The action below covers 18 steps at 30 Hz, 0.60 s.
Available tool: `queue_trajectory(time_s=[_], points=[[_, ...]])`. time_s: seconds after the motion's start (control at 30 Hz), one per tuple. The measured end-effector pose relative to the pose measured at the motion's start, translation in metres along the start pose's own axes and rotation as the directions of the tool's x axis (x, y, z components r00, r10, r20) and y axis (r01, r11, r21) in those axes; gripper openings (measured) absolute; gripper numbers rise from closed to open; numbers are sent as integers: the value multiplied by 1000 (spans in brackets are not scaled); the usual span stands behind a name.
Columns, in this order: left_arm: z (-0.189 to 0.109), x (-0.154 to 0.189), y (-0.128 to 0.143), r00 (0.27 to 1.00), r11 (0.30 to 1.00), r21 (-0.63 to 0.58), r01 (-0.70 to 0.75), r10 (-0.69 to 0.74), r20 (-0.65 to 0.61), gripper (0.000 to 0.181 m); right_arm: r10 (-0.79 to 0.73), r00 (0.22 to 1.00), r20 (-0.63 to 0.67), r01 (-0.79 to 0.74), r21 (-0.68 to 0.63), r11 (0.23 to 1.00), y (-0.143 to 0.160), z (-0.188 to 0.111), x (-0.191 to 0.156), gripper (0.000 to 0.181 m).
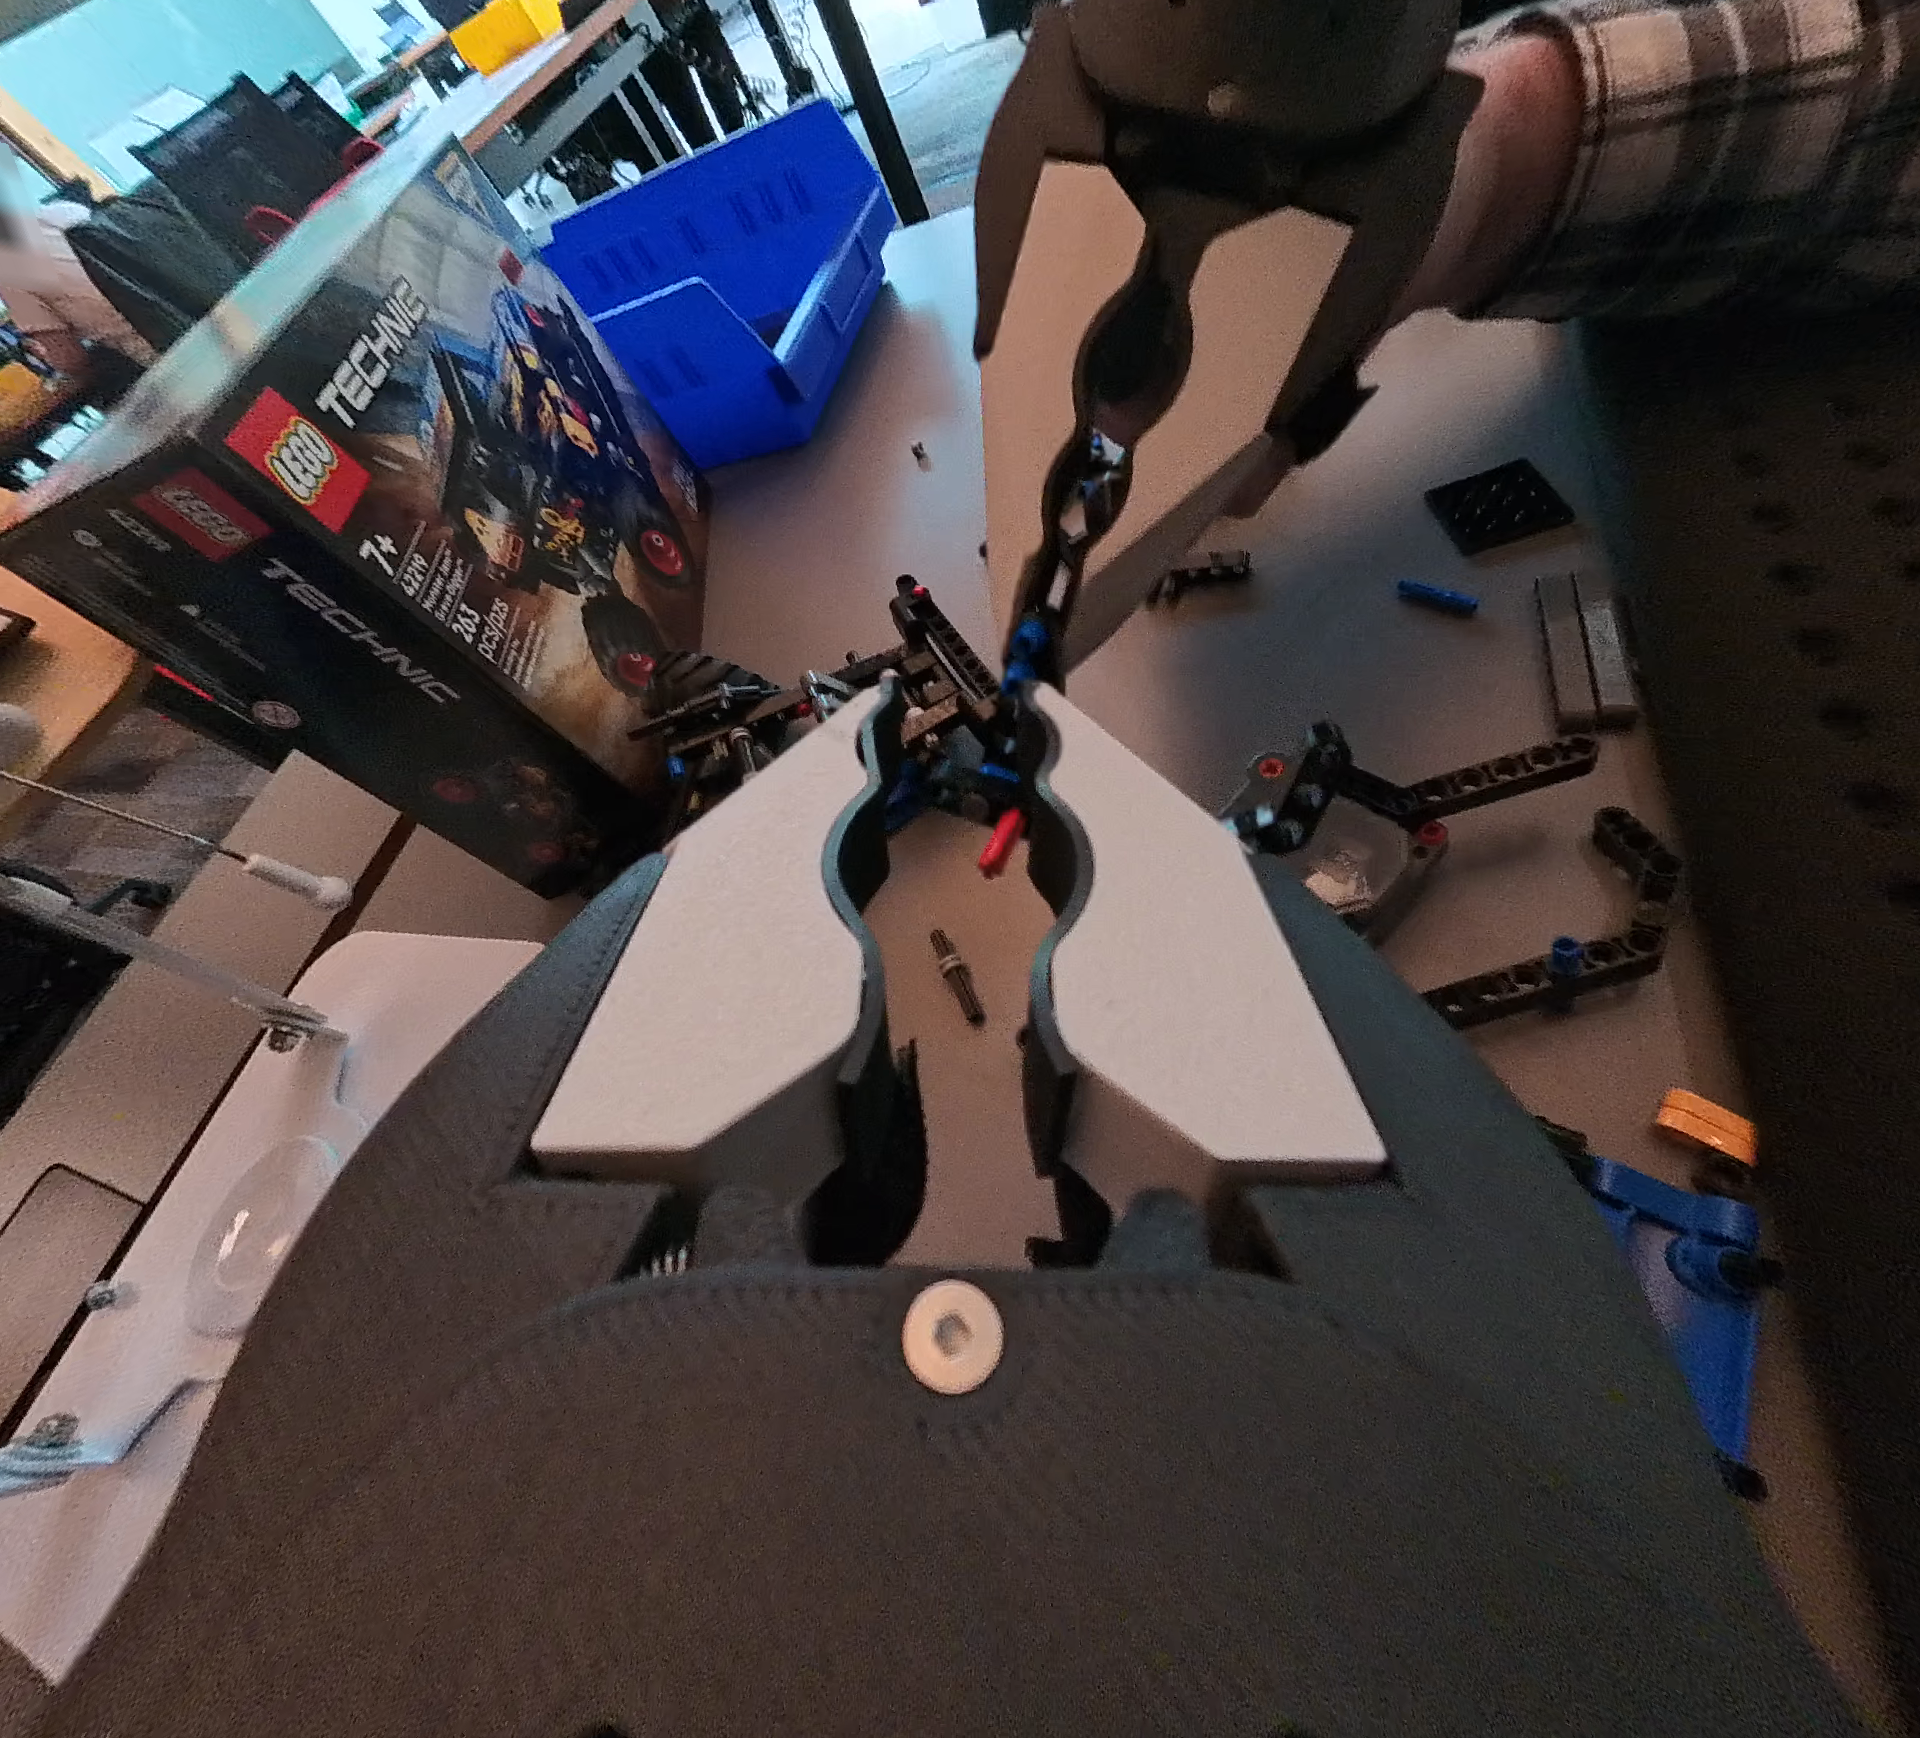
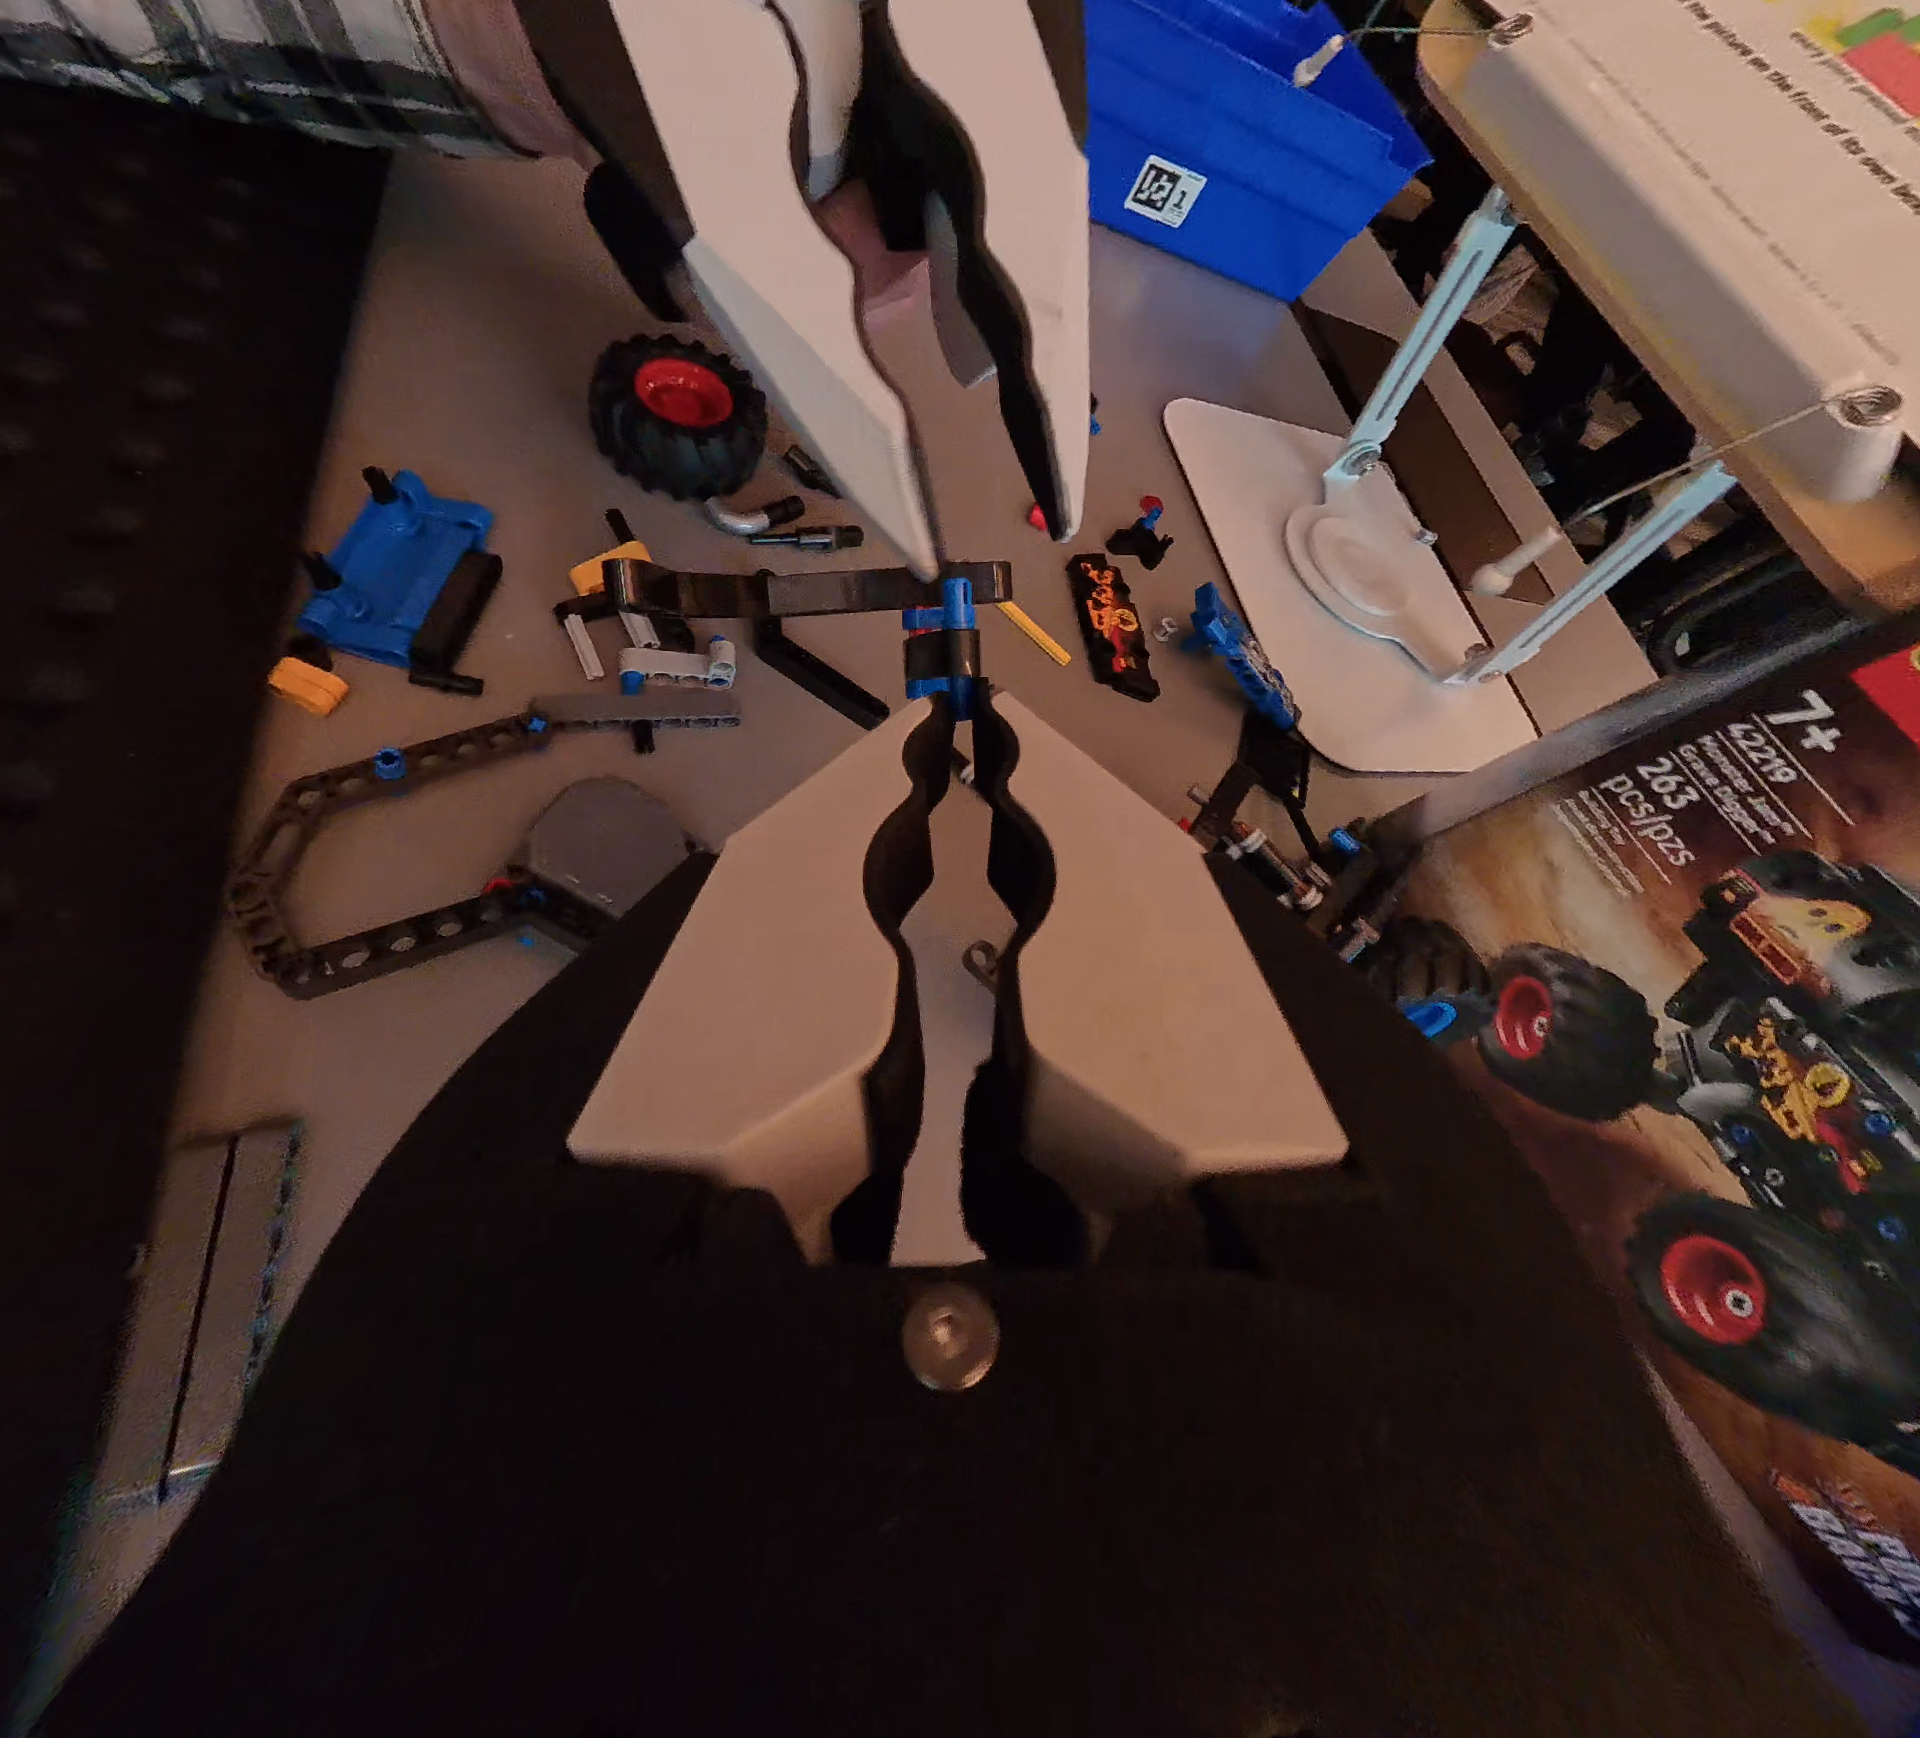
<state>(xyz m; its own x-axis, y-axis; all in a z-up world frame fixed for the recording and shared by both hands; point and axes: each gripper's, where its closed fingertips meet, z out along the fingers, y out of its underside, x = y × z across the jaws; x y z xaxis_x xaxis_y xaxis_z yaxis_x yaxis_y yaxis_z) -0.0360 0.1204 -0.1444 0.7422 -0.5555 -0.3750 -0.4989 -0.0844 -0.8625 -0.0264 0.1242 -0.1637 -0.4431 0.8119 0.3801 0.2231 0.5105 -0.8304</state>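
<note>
Both tools [image 2: 961, 712] gripping horizontal black beam [image 2: 831, 592], seemingly

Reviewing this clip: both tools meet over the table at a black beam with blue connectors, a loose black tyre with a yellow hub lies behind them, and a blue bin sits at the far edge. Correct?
One detail is off: the loose tyre has a red hub, not yellow, as the right wrist view shows. The rest stands: the left tool and right tool meet at the black beam with blue connectors, and the blue bin sits at the far edge.

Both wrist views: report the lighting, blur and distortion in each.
Left wrist view: daylit and bright, the plaid sleeve and far desks soft, edges bent by the wide lens. Right wrist view: dimmer and warmer, its own gripper body nearly black, the toy box smeared toward the corner.
</note>
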Motion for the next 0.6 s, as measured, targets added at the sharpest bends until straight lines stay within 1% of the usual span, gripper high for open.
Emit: queue_trajectory(time_s=[0.07, 0.17, 0.2, 0.27, 0.33, 0.37, 0.53, 0.6], points=[[0, 3, -1, 1000, 1000, 16, 17, -17, -24, 7, -10, 1000, 1, 10, -3, 1000, -1, 1, -1, 2], [1, 9, -3, 998, 999, 27, 22, -20, -54, 0, -11, 1000, 2, 11, -6, 1000, -1, 1, -2, 2], [0, 10, -5, 998, 999, 38, 28, -26, -65, 5, -11, 1000, 2, 11, -6, 1000, -1, 1, -2, 2], [2, 15, -2, 996, 1000, 20, 19, -17, -90, 13, -12, 1000, 3, 12, 1, 1000, -3, 1, -2, 2], [5, 18, 2, 995, 1000, 0, 17, -17, -100, 11, -16, 1000, 6, 16, 4, 1000, -4, 2, -4, 2], [6, 17, 3, 996, 1000, -1, 10, -10, -92, 8, -21, 1000, 5, 21, -1, 1000, -3, 3, -4, 2], [3, 20, -4, 995, 999, 31, 13, -10, -100, 7, -11, 1000, 15, 10, 24, 1000, -7, -1, -5, 2], [2, 20, -6, 989, 996, 55, 68, -60, -137, 6, -8, 1000, 28, 7, 35, 999, -8, -1, -7, 2]])
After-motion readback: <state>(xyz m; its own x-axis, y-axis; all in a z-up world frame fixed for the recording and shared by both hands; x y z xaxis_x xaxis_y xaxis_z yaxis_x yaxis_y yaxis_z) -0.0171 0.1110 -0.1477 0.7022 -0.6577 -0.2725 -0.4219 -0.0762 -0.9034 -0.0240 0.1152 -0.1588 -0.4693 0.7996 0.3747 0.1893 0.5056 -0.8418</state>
